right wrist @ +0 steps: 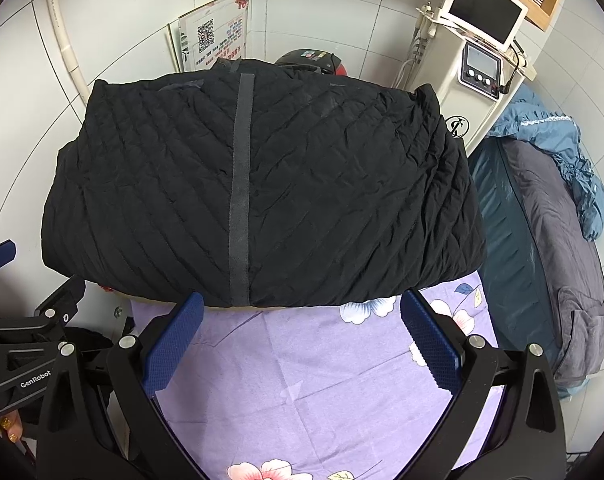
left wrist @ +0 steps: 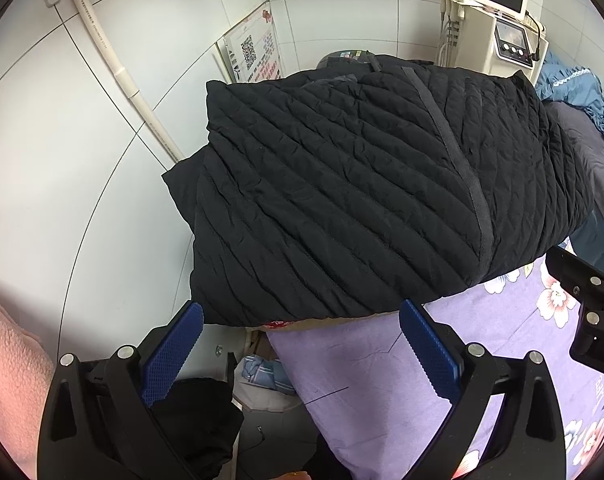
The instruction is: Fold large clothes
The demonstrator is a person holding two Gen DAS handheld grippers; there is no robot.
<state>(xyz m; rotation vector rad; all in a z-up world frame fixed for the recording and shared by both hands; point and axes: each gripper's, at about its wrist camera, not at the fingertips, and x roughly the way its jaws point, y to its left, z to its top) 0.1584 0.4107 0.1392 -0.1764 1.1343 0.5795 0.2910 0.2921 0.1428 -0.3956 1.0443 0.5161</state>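
Now folded black quilted jacket (right wrist: 262, 184) lying crosswise on purple floral sheet (right wrist: 302, 380), grey centre strip (right wrist: 240, 184) running away, far edge hidden, left gripper (left wrist: 300, 354) and right gripper (right wrist: 300, 344) both wide, empty

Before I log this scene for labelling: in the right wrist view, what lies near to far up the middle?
Right gripper with jaws open → purple floral sheet → folded black quilted jacket → black helmet → white tiled wall.

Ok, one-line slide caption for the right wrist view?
Folded black quilted jacket on the purple floral sheet, right gripper open just short of it.
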